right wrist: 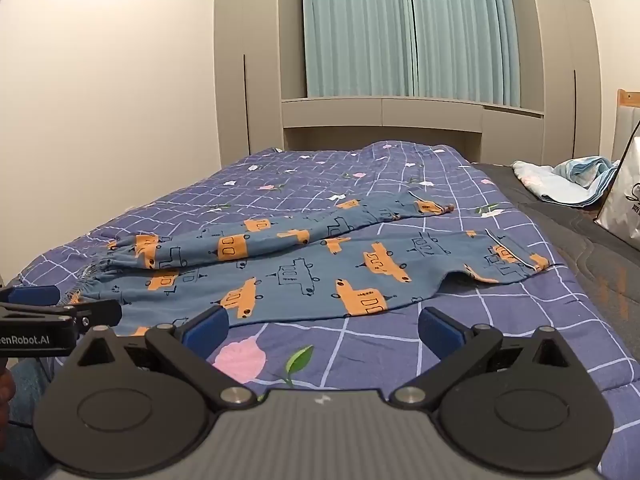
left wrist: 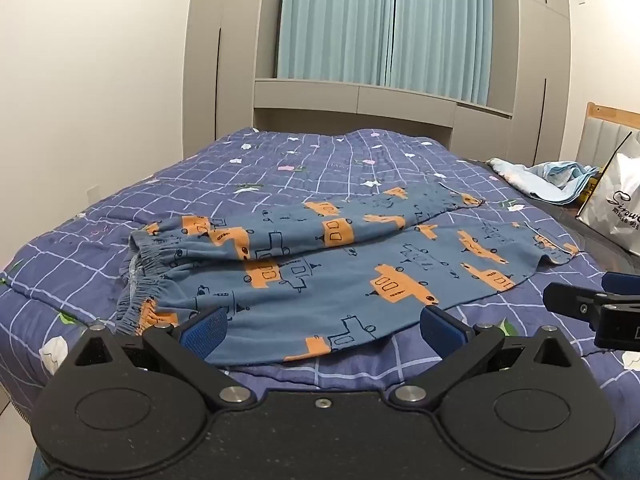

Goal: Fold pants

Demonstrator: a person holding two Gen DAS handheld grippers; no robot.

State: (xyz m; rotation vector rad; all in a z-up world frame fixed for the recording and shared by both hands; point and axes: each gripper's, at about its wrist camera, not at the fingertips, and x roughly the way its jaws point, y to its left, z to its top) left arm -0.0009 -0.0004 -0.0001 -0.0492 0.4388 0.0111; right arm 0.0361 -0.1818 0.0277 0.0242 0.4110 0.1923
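Observation:
Blue pants printed with orange vehicles lie spread on the bed, elastic waistband at the left, two legs fanning out to the right, the far leg lapped over the near one. They also show in the right wrist view. My left gripper is open and empty, just above the pants' near hem edge. My right gripper is open and empty over the quilt, just in front of the pants' near edge. Each gripper shows at the edge of the other's view.
A purple checked quilt with flowers covers the bed. A crumpled light-blue cloth and a white shopping bag sit at the far right. Grey wardrobes and teal curtains stand behind the bed.

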